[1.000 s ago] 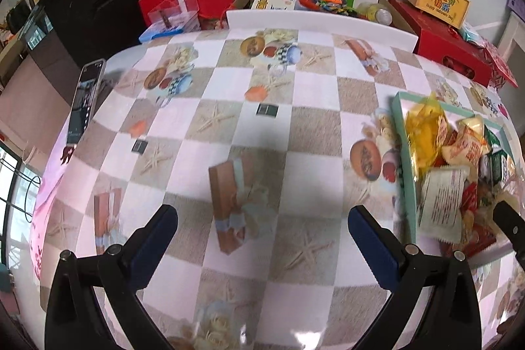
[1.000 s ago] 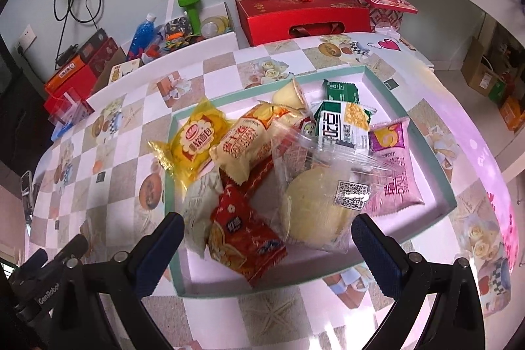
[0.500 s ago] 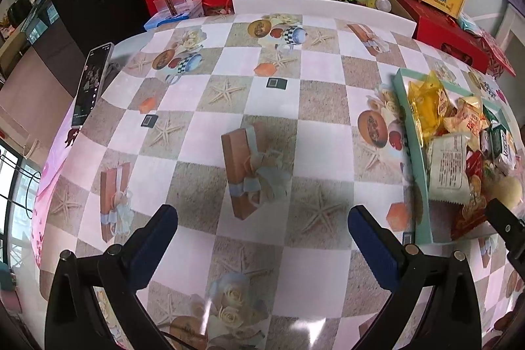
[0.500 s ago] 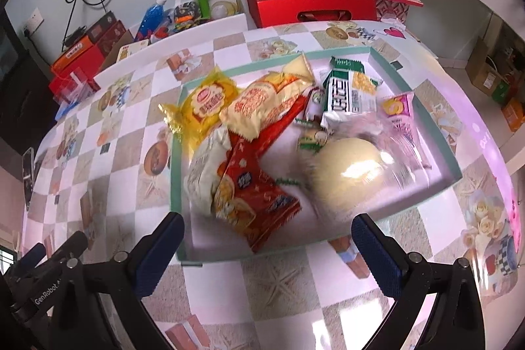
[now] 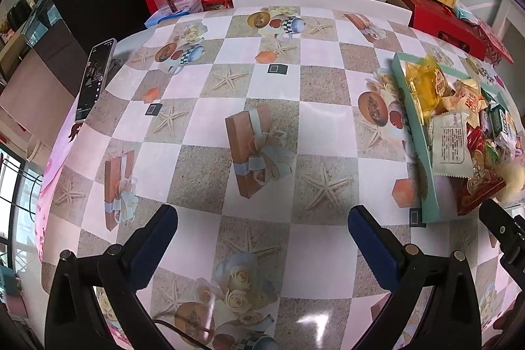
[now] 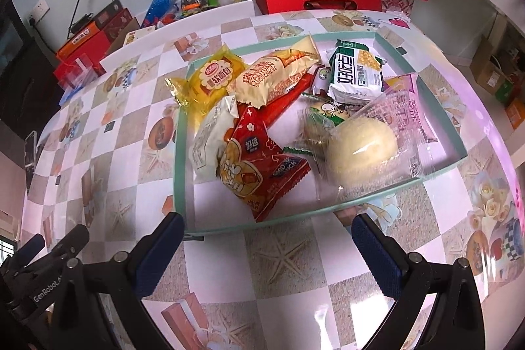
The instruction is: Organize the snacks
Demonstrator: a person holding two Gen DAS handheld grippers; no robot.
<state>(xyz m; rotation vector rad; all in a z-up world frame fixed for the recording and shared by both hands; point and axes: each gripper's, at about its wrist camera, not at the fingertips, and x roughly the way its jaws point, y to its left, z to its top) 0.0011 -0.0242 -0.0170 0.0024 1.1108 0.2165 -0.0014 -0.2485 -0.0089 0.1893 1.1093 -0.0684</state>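
While the snacks (image 6: 262, 120) are heaped loose in the green-rimmed tray (image 6: 178, 159) on the worktop (image 5: 229, 81), both the right gripper (image 6: 267, 238) and left gripper (image 5: 262, 228) are held empty, jaws spread wide, presumably readied for picking.
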